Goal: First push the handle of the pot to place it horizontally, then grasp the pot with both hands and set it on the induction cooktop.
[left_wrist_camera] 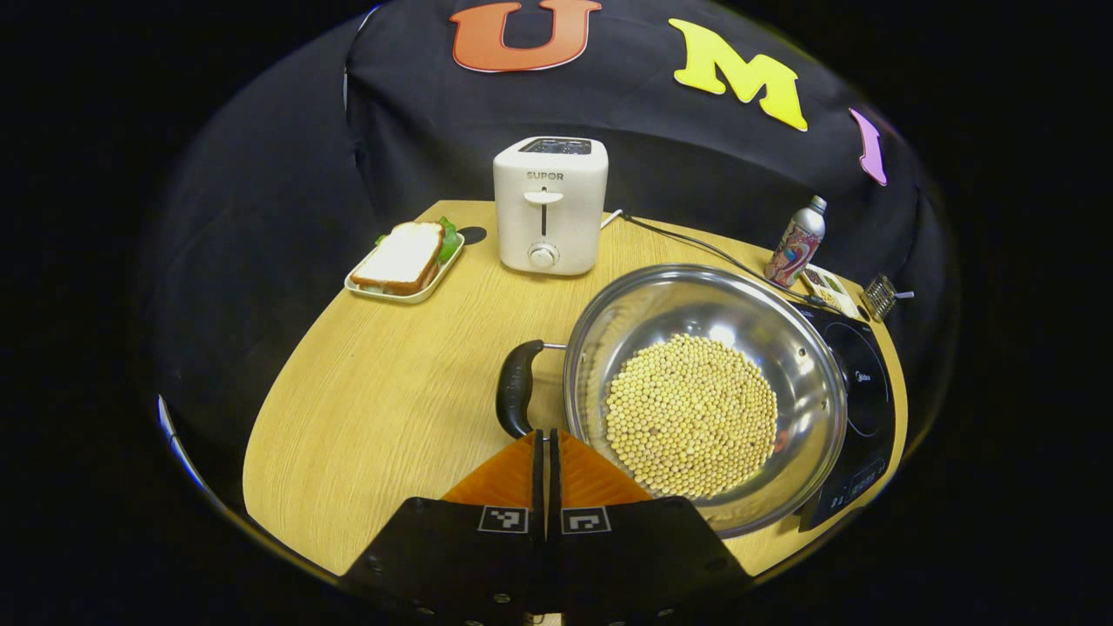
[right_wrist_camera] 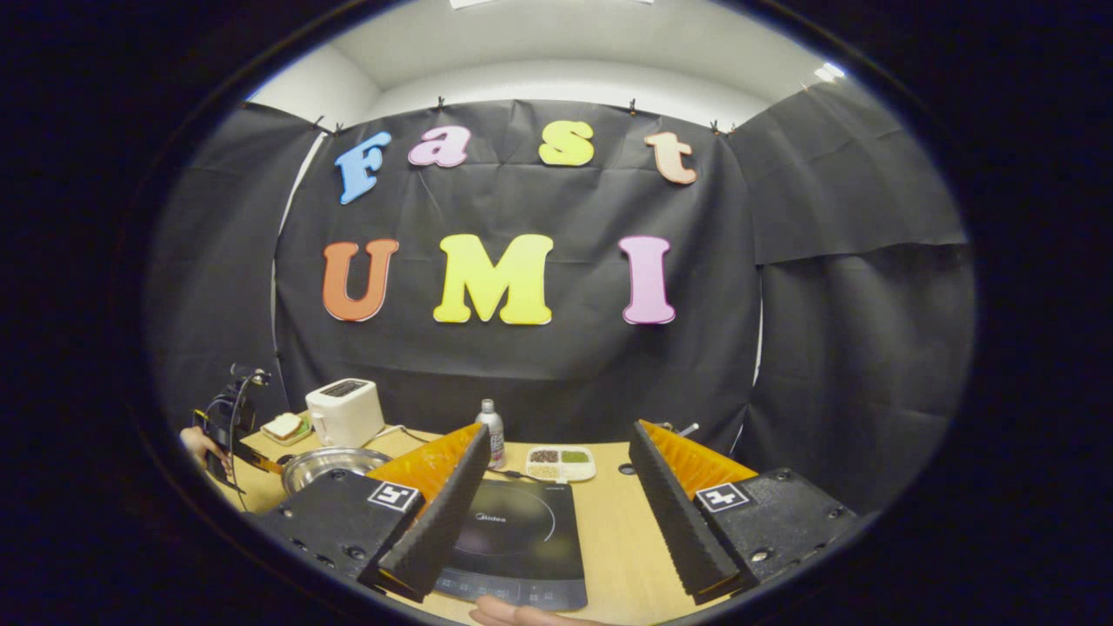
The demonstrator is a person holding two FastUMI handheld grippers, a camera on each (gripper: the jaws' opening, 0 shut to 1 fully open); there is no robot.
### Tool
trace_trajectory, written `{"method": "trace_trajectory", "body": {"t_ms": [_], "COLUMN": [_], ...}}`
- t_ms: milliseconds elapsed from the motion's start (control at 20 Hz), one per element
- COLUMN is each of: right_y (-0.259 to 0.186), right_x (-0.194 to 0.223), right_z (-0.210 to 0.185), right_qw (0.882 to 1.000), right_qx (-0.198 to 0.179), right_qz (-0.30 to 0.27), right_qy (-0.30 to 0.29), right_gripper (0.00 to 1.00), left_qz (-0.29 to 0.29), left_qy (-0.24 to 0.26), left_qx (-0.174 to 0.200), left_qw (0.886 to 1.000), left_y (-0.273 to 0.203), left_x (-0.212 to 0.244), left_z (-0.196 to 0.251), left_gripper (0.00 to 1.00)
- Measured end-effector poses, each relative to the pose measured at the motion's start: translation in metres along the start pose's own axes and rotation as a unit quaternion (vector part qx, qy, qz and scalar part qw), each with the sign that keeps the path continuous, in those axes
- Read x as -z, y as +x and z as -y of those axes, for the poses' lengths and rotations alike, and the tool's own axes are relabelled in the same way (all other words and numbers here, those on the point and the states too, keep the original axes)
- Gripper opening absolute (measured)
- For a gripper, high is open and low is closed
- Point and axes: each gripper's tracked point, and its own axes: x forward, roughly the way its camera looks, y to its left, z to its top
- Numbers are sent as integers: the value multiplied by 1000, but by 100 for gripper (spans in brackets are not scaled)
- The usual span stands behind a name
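L gripper (left_wrist_camera: 545, 443): clenched, fingers pressed together w/ nothing between, tips just below the pot's near handle (left_wrist_camera: 516, 388), a dark curved grip at approx 9 o'clock of the bowl; can't tell if tips touch it. One pot (left_wrist_camera: 704, 396), steel, holding a heap of pale round beans (left_wrist_camera: 691, 415). Its far edge overlaps one black induction cooktop (left_wrist_camera: 856, 391) at its 3 o'clock, rest sits on the wooden tabletop (left_wrist_camera: 374, 409).

Outward at 12 o'clock: one white toaster (left_wrist_camera: 549, 206), cord trailing toward 3 o'clock. At 10 o'clock of the pot: one tray w/ one sandwich (left_wrist_camera: 402, 258). At 1 o'clock: one bottle (left_wrist_camera: 796, 242), upright, near the cooktop's far corner.

R gripper (right_wrist_camera: 556, 491): released, jaws wide apart, nothing held, hovering over the cooktop (right_wrist_camera: 513, 535). Beyond it at 12 o'clock, one small divided dish (right_wrist_camera: 561, 463) w/ dark and green contents, the bottle (right_wrist_camera: 492, 432) just beside it. At 9 o'clock: the pot (right_wrist_camera: 326, 467), toaster (right_wrist_camera: 345, 411), and the other gripper held in a hand (right_wrist_camera: 196, 445).
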Motion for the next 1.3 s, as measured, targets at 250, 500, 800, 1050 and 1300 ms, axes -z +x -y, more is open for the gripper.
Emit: {"method": "trace_trajectory", "body": {"t_ms": [250,500,800,1050,1300], "right_y": [5,7,19,34,50], "right_x": [11,18,42,68,104], "right_z": [-9,-15,-35,-67,-107], "right_qw": [1000,1000,998,996,990], "right_qx": [-1,1,0,-13,-29], "right_qz": [-16,-24,-56,-91,-139], "right_qy": [-2,-4,-11,-12,-5], "right_gripper": [100,100,100,100,100], "left_qz": [2,-8,39,100,110], "left_qy": [-8,-26,-41,-22,-7], "left_qx": [-6,-12,10,37,55], "left_qw": [1000,1000,998,994,992], "left_y": [10,15,-13,-40,-40], "left_x": [-10,-10,-24,-41,-42], "left_z": [-8,-13,-10,-3,5], "left_gripper": [0,10,15,51,96]}}
